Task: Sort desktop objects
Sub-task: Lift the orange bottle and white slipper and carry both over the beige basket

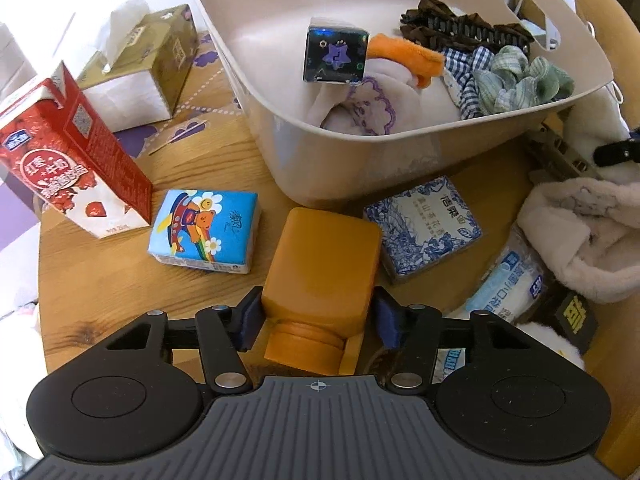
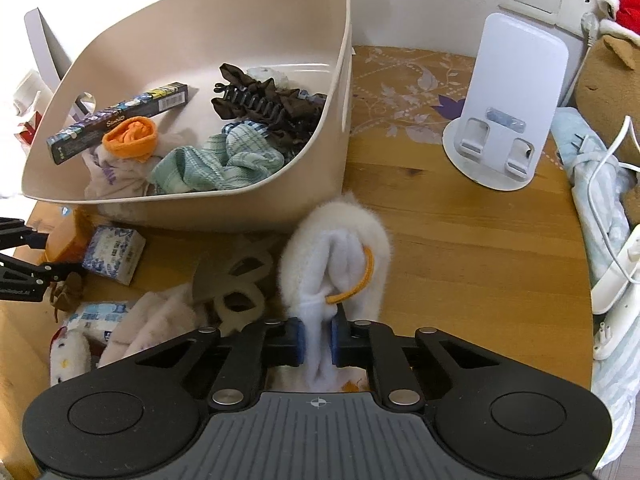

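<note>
I find my left gripper (image 1: 316, 320) at lower centre of its view, jaws bracketing an orange bottle (image 1: 324, 272) lying on the wooden table (image 1: 100, 300); firm contact I cannot confirm. My right gripper (image 2: 318, 340), lower centre, has its jaws pinching a white fluffy sock (image 2: 336, 256). The beige basket (image 2: 320, 184) sits upper left.
</note>
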`<state>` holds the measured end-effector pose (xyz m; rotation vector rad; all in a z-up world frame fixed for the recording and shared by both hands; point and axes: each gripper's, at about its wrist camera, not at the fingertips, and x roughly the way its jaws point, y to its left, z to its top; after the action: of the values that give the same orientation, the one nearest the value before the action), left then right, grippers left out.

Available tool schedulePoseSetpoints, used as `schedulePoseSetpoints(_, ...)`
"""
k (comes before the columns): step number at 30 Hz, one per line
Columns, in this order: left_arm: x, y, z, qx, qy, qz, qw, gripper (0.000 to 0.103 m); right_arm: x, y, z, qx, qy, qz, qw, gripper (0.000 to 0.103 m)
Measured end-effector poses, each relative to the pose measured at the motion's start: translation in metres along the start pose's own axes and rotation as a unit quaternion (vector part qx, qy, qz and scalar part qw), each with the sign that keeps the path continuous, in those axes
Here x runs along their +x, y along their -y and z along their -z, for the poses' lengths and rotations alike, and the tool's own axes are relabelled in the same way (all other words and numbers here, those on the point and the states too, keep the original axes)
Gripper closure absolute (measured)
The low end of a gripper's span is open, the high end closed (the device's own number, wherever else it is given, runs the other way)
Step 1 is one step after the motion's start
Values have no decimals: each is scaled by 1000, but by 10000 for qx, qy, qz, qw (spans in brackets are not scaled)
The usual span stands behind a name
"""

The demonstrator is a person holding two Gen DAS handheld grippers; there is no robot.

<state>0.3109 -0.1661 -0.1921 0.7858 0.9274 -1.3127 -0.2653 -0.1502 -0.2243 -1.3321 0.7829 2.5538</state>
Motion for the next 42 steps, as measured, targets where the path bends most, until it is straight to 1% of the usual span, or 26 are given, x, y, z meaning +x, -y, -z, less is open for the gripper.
schedulePoseSetpoints(8,-15,0,7,-273,123,-21,9995,47,-19,0,9,159,233,53,9996,91)
schedulePoseSetpoints(15,-30,5,20,-340,194,-32,9992,48,-39,2,20,262,404,81,9988,91)
schedulePoseSetpoints(16,-32,6,22,-346,202,-40,9992,48,-42,2,22,438,524,161,9975,91)
schedulePoseSetpoints(24,-42,8,30,-525,306,-107,9981,48,-61,2,34,504,722,193,9959,91)
schedulePoseSetpoints(33,-67,18,33,-539,562,-124,9969,48,-82,-6,38,472,985,153,9939,91)
schedulePoseSetpoints(37,-82,19,33,-605,680,-7,9958,48,-92,-13,38,432,1116,111,9928,91)
schedulePoseSetpoints(42,-102,21,30,-611,907,-27,9940,48,-104,-17,33,372,1290,75,9909,91)
